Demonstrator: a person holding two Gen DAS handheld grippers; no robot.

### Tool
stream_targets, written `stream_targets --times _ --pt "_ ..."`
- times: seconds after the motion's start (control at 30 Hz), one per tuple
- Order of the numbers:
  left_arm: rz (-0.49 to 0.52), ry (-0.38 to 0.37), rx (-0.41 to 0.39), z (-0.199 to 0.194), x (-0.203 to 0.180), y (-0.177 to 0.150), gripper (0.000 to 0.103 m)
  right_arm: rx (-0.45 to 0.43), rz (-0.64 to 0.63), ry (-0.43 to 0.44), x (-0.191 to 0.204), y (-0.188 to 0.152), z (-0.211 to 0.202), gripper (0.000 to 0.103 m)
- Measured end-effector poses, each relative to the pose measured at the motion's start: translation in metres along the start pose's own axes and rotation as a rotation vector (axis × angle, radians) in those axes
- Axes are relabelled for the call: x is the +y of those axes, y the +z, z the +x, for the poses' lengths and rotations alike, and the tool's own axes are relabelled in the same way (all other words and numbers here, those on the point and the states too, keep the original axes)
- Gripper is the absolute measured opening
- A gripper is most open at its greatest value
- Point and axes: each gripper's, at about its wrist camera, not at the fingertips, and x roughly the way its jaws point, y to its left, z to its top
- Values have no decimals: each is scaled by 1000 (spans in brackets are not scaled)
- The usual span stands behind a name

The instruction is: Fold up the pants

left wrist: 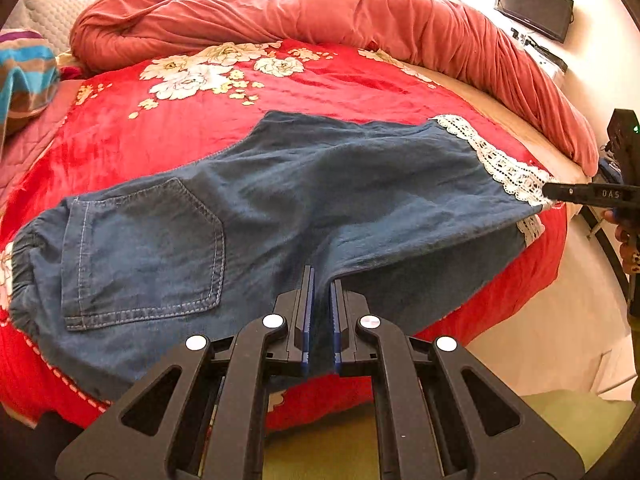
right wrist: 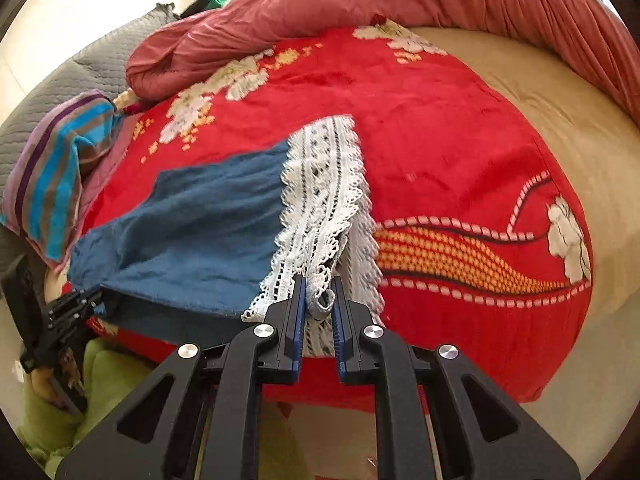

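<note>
Pants [left wrist: 304, 200] lengthwise along bed edge, lace hem right, both grippers clamping fabric.

Left gripper [left wrist: 322, 280]: angled downward, jaws clamped onto fabric at the near edge.
Right gripper [right wrist: 319, 286]: angled downward, jaws pinched on a lace hem.
Spacing: well apart.

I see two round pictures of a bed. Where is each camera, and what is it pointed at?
Left wrist: sits on the left claw, looking down along it at the blue pants; the right claw and fingers behind it show at the right edge.
Right wrist: sits on the right claw, looking at the lace hem it pinches; the left claw shows at the left edge.
Shared: pants, red blanket, pink duvet.
</note>
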Motion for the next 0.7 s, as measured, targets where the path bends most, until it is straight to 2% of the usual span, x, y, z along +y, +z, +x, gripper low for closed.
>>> stream_targets --times 0.17,0.33,0.43,0.47,0.5,0.57,0.63,0.7 --pt "21 13 19 2 -4 -4 2 45 1 -21 -5 -7 11 11" --pt "-2 0 44 7 0 -10 3 80 13 -40 -14 -10 25 12" --pt "-10 -4 58 8 3 -11 9 113 -21 -91 -13 -10 29 25" --pt "-11 -4 60 8 3 -12 17 109 -27 -105 -13 -9 27 34" --pt "-12 -13 60 5 4 -14 21 104 -22 -105 -15 -8 25 37" --pt "-23 -19 56 0 6 -17 27 71 -10 -122 -17 -5 15 37" --pt "-41 -26 35 -12 10 -19 30 4 -57 -171 -11 0 2 38" --pt "-63 -29 8 -24 15 -20 37 -56 -91 -153 -2 5 -8 38"
